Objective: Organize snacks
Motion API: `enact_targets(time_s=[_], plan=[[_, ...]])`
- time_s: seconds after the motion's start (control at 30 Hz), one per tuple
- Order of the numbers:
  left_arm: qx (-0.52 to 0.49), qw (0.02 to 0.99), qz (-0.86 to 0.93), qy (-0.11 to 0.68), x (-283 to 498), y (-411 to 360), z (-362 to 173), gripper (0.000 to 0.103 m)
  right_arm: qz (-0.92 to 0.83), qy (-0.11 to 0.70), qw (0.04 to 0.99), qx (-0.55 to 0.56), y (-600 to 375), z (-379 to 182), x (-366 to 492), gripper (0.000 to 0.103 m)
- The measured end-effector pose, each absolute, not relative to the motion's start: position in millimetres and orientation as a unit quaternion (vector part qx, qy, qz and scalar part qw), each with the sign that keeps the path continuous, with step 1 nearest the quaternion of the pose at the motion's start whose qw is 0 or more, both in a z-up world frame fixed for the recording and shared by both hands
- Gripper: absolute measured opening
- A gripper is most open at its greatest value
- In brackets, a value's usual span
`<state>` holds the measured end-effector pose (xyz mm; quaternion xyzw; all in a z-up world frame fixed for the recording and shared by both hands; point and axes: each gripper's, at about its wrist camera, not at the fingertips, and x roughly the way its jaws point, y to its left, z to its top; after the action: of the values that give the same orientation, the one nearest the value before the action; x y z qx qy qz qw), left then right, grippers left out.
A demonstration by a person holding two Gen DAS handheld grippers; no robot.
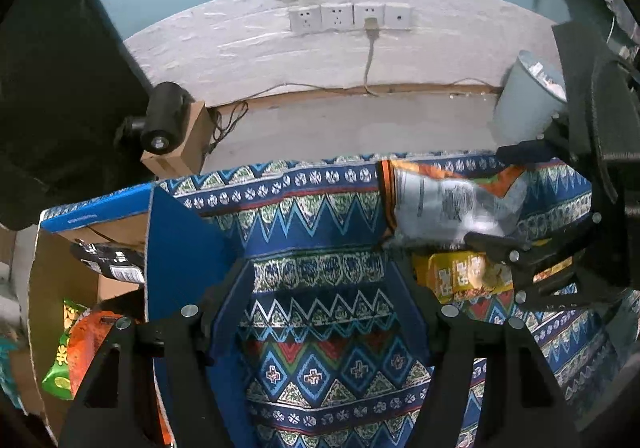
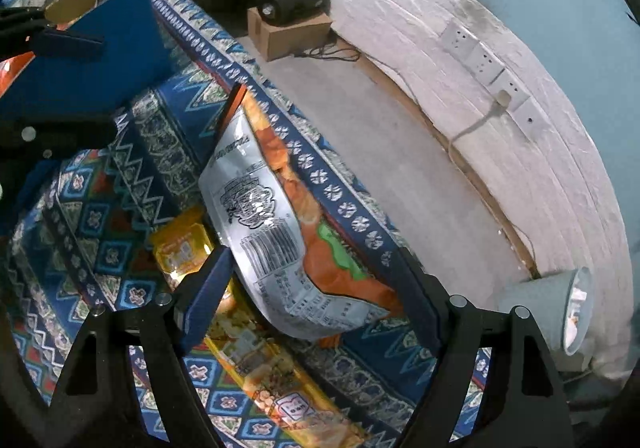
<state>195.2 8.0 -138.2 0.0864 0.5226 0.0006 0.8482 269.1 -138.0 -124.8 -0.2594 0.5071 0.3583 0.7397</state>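
Orange-and-silver snack bag lies on patterned counter cloth betw. right gripper jaws, apart, not pressing, long axis running away from them; left gripper apart, empty, farther off.

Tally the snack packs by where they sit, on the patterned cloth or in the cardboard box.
On the cloth: 2, the silver and orange bag and the yellow pack.
In the box: 3, a black pack, a green pack and an orange pack.
Total: 5
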Motion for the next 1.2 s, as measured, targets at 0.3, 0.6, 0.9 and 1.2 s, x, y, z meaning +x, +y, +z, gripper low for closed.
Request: enact_targets(time_s=[0.3, 0.6, 0.9, 1.2], plan=[[0.106, 0.84, -0.007, 0.532, 183.6, -1.1, -145.3, 0.07, 0.329, 0.537, 0.721, -0.288, -143.7, -132.9, 264.0, 0.035], [0.122, 0.835, -0.019, 0.536, 173.8, -16.2, -148.0, 0.07, 0.289, 0.588, 0.697, -0.292, -190.5, -140.0, 254.1, 0.033], [0.118, 0.828, -0.03, 0.547, 161.5, -28.7, -148.0, 0.07, 0.279, 0.645, 0.671, -0.235, -213.0, -145.1, 222.2, 0.033], [0.103, 0.823, -0.025, 0.558, 146.8, -26.2, -144.4, 0.07, 0.278, 0.675, 0.663, -0.165, -212.3, -142.6, 185.8, 0.034]])
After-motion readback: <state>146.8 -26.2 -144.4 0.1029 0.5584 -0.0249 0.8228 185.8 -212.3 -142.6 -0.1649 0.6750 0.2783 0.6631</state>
